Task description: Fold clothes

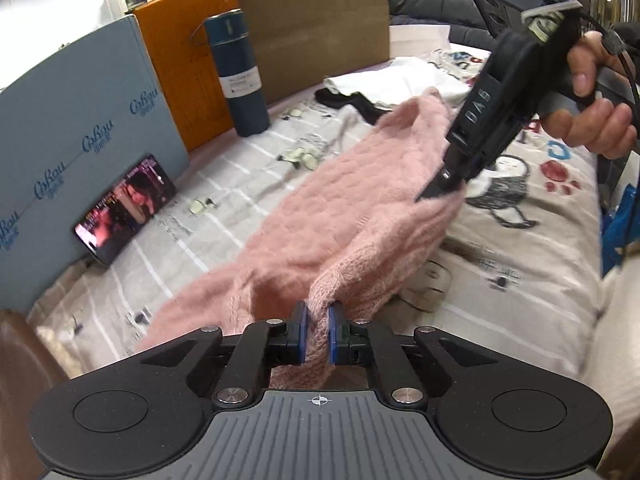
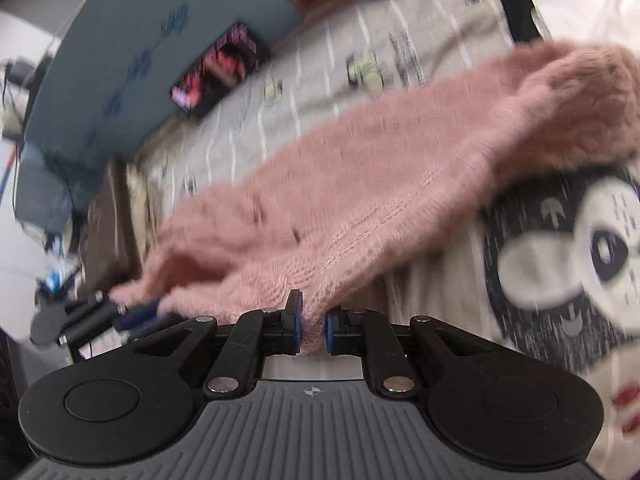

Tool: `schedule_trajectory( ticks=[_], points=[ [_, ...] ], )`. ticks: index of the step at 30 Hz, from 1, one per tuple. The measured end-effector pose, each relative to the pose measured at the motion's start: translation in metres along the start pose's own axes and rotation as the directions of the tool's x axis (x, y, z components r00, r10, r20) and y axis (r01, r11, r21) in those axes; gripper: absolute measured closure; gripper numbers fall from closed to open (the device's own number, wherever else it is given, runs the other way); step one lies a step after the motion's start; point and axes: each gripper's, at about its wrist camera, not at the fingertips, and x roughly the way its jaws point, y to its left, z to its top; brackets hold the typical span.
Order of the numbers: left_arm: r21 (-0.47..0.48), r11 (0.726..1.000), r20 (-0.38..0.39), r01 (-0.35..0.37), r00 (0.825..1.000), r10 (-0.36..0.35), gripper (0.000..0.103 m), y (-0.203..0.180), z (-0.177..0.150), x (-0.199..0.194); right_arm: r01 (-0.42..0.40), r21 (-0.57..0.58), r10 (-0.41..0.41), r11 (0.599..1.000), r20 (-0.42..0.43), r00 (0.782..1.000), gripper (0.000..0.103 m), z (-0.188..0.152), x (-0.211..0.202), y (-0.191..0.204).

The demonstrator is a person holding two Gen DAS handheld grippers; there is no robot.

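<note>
while both pinch the pink sweater (image 1: 320,216), left gripper (image 1: 317,336) and right gripper (image 2: 312,330) clamped tight, closed teal flask (image 1: 238,76) upright behind

The right gripper (image 2: 311,330) has its blue pads pinched tight on the edge of a fuzzy pink knitted sweater (image 2: 400,184). The left gripper (image 2: 136,314) grabs the same edge further left, over a cartoon-print bedsheet (image 2: 552,216), phone (image 2: 220,68) glowing behind.

Bed covered by a pale printed sheet (image 1: 248,168) with white stripes and a cartoon animal, grey-blue lettered box (image 1: 80,96), orange box (image 1: 180,60) and brown cardboard panel (image 1: 316,28) upright along its far edge, bright white room with cabinets behind.
</note>
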Motion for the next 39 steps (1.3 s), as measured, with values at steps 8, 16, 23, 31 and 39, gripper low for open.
schedule_trajectory(
  ticks=[8, 16, 23, 31, 39],
  points=[
    [-0.083, 0.996, -0.106, 0.04, 0.993, -0.049, 0.093, -0.042, -0.032, 0.007, 0.018, -0.009, -0.02, 1.0, -0.142, 0.99, 0.089, -0.03, 0.008, -0.022],
    [-0.204, 0.977, -0.163, 0.06, 0.982, -0.094, 0.057, -0.05, -0.037, -0.003, 0.08, -0.075, -0.086, 0.994, -0.092, 0.992, 0.049, -0.027, -0.021, -0.039],
    [-0.346, 0.938, -0.006, 0.012, 1.0, -0.015, 0.028, -0.036, -0.01, -0.029, 0.205, 0.006, -0.203, 0.979, 0.149, 0.968, 0.045, -0.021, -0.073, -0.086],
    [-0.319, 0.922, -0.096, -0.217, 0.976, 0.197, 0.028, -0.051, -0.006, 0.002, 0.41, 0.201, -0.457, 0.889, 0.356, 0.815, 0.038, -0.014, -0.102, -0.16],
    [-0.316, 0.913, -0.098, -0.258, 0.966, 0.239, 0.027, -0.066, -0.006, 0.014, 0.363, 0.2, -0.413, 0.91, 0.361, 0.836, 0.089, -0.004, -0.074, -0.177]
  ],
)
